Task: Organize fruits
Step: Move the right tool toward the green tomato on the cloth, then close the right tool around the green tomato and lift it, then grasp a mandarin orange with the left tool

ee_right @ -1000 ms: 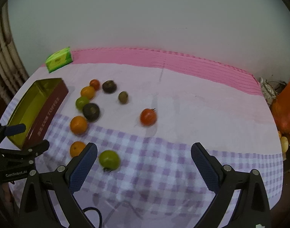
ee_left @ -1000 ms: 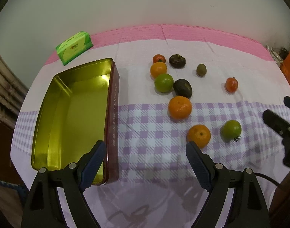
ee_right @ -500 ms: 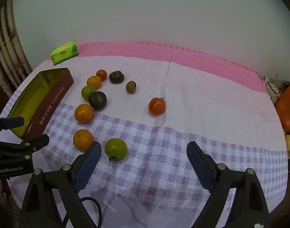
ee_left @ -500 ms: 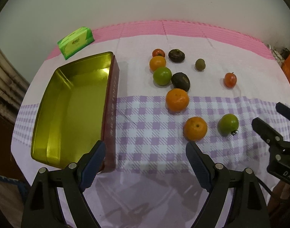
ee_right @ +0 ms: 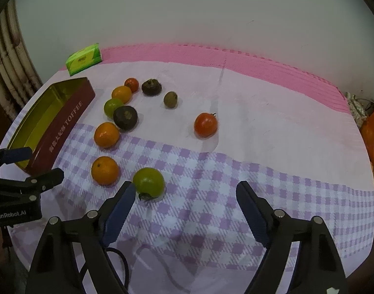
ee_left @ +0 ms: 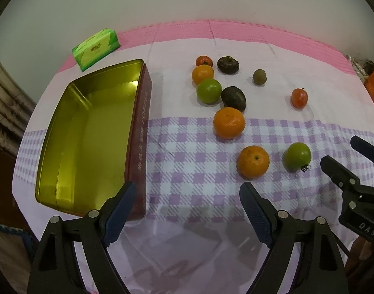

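a: what are the grippers doing?

b: the right gripper (ee_right: pixel 184 196) is pointing down at the checked tablecloth (ee_right: pixel 211 171), jaws apart with nothing pressed between them; they have just been closing in a little. the left gripper (ee_left: pixel 188 196) is also standing wide apart and gripping nothing.

a: where is the fruit sitting?

b: a green tomato (ee_right: pixel 148 182) is lying just ahead of the right gripper's left fingertip (ee_right: pixel 126 192), close beside it, stem end turned toward the gripper. i cannot tell whether they are touching. further left of that fingertip an orange (ee_right: pixel 105 170) is resting, and a second orange (ee_right: pixel 107 134) is lying beyond it. a dark fruit (ee_right: pixel 125 118) is leaning against a green fruit (ee_right: pixel 112 106) further ahead, and a red tomato (ee_right: pixel 205 124) is sitting alone, well ahead between the jaws.

a: and the tin?

b: the open toffee tin (ee_left: pixel 137 132) is lying ahead of the left gripper, its near corner right behind the left fingertip (ee_left: pixel 124 196). its gold inside is showing no fruit. in the right wrist view the left gripper (ee_right: pixel 34 166) is hanging at the far left, by the tin's near end.

a: anything else?

b: a green tissue pack (ee_left: pixel 96 45) is sitting far beyond the tin.
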`<action>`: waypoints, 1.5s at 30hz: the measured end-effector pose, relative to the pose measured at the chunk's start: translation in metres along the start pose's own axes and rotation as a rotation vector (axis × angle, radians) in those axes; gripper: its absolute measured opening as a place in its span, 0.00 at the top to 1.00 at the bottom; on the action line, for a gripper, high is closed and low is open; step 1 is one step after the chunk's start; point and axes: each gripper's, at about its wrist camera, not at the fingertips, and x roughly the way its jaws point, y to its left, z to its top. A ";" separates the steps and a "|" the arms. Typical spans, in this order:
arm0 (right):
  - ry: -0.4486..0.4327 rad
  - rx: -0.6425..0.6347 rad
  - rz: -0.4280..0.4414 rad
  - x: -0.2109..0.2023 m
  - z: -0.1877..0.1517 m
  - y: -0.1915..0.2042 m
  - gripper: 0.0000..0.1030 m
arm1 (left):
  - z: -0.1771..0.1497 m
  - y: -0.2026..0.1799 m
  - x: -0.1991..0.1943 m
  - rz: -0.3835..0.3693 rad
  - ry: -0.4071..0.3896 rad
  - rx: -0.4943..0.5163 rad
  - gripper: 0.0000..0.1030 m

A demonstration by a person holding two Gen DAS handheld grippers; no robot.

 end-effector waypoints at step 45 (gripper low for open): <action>0.139 0.017 -0.014 0.050 0.001 -0.004 0.68 | 0.012 -0.035 0.025 -0.073 0.042 0.056 0.20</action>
